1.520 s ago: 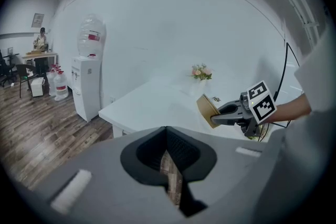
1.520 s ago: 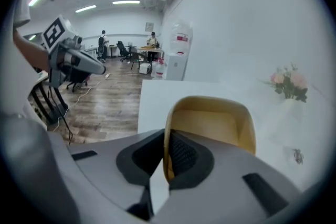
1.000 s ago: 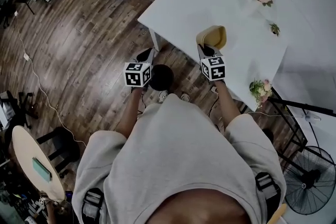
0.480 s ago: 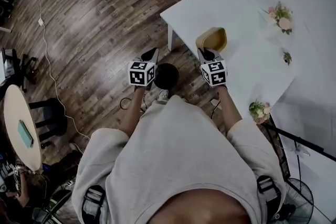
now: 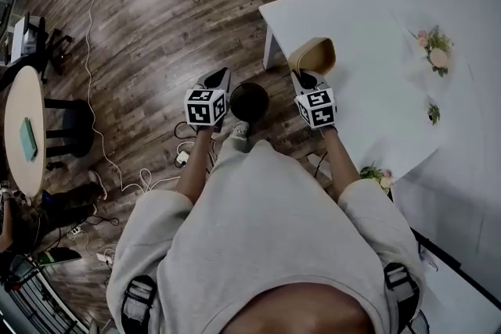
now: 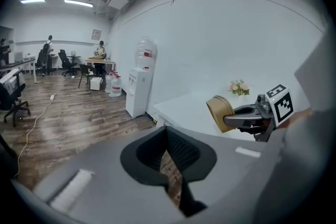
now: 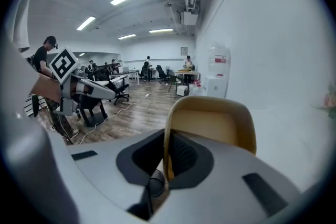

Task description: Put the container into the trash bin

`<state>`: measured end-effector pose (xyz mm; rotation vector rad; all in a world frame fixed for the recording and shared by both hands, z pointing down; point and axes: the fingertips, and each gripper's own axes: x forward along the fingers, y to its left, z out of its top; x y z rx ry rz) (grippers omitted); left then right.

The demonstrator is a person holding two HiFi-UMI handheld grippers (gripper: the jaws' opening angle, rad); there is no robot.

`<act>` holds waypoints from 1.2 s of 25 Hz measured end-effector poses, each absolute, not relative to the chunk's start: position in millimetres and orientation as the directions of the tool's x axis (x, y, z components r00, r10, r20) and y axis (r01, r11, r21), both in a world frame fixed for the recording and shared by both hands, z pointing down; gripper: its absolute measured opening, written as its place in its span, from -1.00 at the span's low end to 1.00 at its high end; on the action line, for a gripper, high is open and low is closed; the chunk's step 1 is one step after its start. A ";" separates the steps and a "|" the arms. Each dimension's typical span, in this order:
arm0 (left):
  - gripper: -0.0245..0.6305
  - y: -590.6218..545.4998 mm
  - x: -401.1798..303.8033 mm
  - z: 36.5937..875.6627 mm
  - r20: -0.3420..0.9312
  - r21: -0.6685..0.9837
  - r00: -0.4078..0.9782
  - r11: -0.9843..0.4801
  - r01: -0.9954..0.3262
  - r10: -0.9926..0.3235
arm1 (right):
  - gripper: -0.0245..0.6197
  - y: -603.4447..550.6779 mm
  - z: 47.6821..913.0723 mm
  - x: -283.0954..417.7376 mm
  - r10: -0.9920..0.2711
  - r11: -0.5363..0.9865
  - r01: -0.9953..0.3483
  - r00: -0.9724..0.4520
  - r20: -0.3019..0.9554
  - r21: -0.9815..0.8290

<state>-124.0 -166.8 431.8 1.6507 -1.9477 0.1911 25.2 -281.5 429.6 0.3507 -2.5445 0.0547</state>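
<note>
Tan, thin-walled container (image 5: 313, 56) in the air, pinched by one side wall between the pads of the right gripper (image 5: 307, 77), jaws closed down onto that wall alone; in the head view, over the near corner of the white table (image 5: 368, 19). Left gripper (image 5: 218, 79) alongside, jaws together on nothing, only floor visible past them. Dark round trash bin (image 5: 249, 100) on the wooden floor (image 5: 149, 19), between the two grippers in the head view, well below both, just ahead of the person's shoes

Probable failures from here:
- (a) Slip or swing of the container about the single pinch, owing to a flexible wall and a grip at the edge only.
- (b) Release too high or off-centre, with a bounce off the rim onto the floor, the bin mouth seemingly little wider than the container.
- (c) A knock against the table corner during the sideways carry toward the bin.
- (d) A nudge of the light bin by a foot or a gripper, with the bin tipped over
</note>
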 end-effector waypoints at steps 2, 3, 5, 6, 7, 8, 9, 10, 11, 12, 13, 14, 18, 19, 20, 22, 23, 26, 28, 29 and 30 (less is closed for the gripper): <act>-0.89 -153.9 -120.2 430.4 0.511 0.239 -0.108 0.263 -0.935 -0.853 | -0.85 -274.8 429.7 28.9 -0.209 0.973 -0.227 -0.816 0.538 0.034; -0.89 -147.5 -118.2 429.9 0.515 0.234 -0.124 0.278 -0.932 -0.848 | -0.85 -271.5 429.9 30.4 -0.197 0.977 -0.210 -0.820 0.538 0.036; -0.89 -132.8 -114.9 430.4 0.521 0.229 -0.152 0.310 -0.923 -0.840 | -0.85 -262.9 431.3 32.4 -0.172 0.983 -0.179 -0.824 0.540 0.040; -0.89 -124.9 -113.6 431.1 0.524 0.228 -0.167 0.326 -0.917 -0.835 | -0.85 -258.1 432.1 32.4 -0.159 0.986 -0.164 -0.827 0.539 0.039; -0.89 -117.3 -112.6 431.8 0.527 0.225 -0.181 0.342 -0.912 -0.831 | -0.85 -253.5 432.8 31.5 -0.146 0.988 -0.150 -0.831 0.537 0.035; -0.89 -110.0 -111.6 432.2 0.529 0.221 -0.196 0.357 -0.908 -0.826 | -0.85 -248.9 433.4 30.1 -0.132 0.990 -0.136 -0.834 0.536 0.031; -0.89 -103.2 -110.6 432.7 0.530 0.217 -0.209 0.370 -0.903 -0.822 | -0.85 -244.0 434.3 28.3 -0.117 0.992 -0.121 -0.838 0.534 0.027; -0.89 -97.0 -109.5 433.1 0.531 0.212 -0.222 0.381 -0.900 -0.818 | -0.85 -239.0 435.3 26.2 -0.102 0.994 -0.105 -0.841 0.532 0.024; -0.89 -91.6 -108.1 433.5 0.532 0.208 -0.232 0.391 -0.897 -0.814 | -0.85 -234.1 436.2 24.0 -0.087 0.996 -0.089 -0.843 0.531 0.022; -0.89 -86.8 -106.6 434.0 0.534 0.205 -0.240 0.400 -0.893 -0.811 | -0.85 -229.4 437.1 21.9 -0.074 0.997 -0.075 -0.844 0.531 0.020; -0.89 -82.0 -105.0 434.3 0.535 0.205 -0.248 0.409 -0.889 -0.807 | -0.85 -224.4 437.8 19.8 -0.060 0.998 -0.060 -0.845 0.531 0.017; -0.89 -76.9 -103.8 434.4 0.537 0.206 -0.257 0.420 -0.884 -0.804 | -0.85 -219.0 438.3 17.6 -0.046 0.999 -0.046 -0.845 0.533 0.014; -0.89 -55.8 -100.7 433.5 0.550 0.216 -0.280 0.458 -0.862 -0.786 | -0.85 -194.1 438.0 7.8 0.014 1.000 0.017 -0.834 0.552 0.001; -0.89 -52.0 -100.7 433.1 0.554 0.217 -0.284 0.464 -0.859 -0.783 | -0.85 -189.0 437.9 5.2 0.027 1.000 0.031 -0.831 0.556 -0.003; -0.89 -48.7 -101.1 433.0 0.555 0.218 -0.287 0.470 -0.855 -0.781 | -0.85 -184.3 438.2 2.7 0.038 0.999 0.042 -0.829 0.559 -0.006; -0.89 -41.8 -102.2 433.8 0.556 0.222 -0.292 0.477 -0.850 -0.778 | -0.85 -174.8 440.3 -0.9 0.054 0.998 0.057 -0.825 0.563 -0.012; -0.89 -37.5 -102.4 434.7 0.557 0.224 -0.293 0.481 -0.848 -0.777 | -0.85 -169.5 441.9 -1.8 0.060 0.998 0.063 -0.822 0.566 -0.015; -0.89 -24.8 -101.3 438.5 0.566 0.229 -0.291 0.486 -0.843 -0.772 | -0.85 -155.1 448.5 -2.4 0.078 0.997 0.078 -0.810 0.581 -0.026; -0.89 -19.0 -102.0 443.8 0.572 0.234 -0.286 0.487 -0.842 -0.769 | -0.85 -148.7 455.4 -4.0 0.087 0.996 0.084 -0.802 0.591 -0.032; -0.89 -16.2 -103.5 447.4 0.575 0.237 -0.282 0.487 -0.841 -0.768 | -0.85 -145.7 459.3 -5.7 0.089 0.996 0.085 -0.798 0.596 -0.035; -0.89 -13.1 -105.4 451.4 0.578 0.241 -0.279 0.487 -0.840 -0.767 | -0.85 -142.4 463.5 -7.6 0.090 0.996 0.084 -0.795 0.599 -0.038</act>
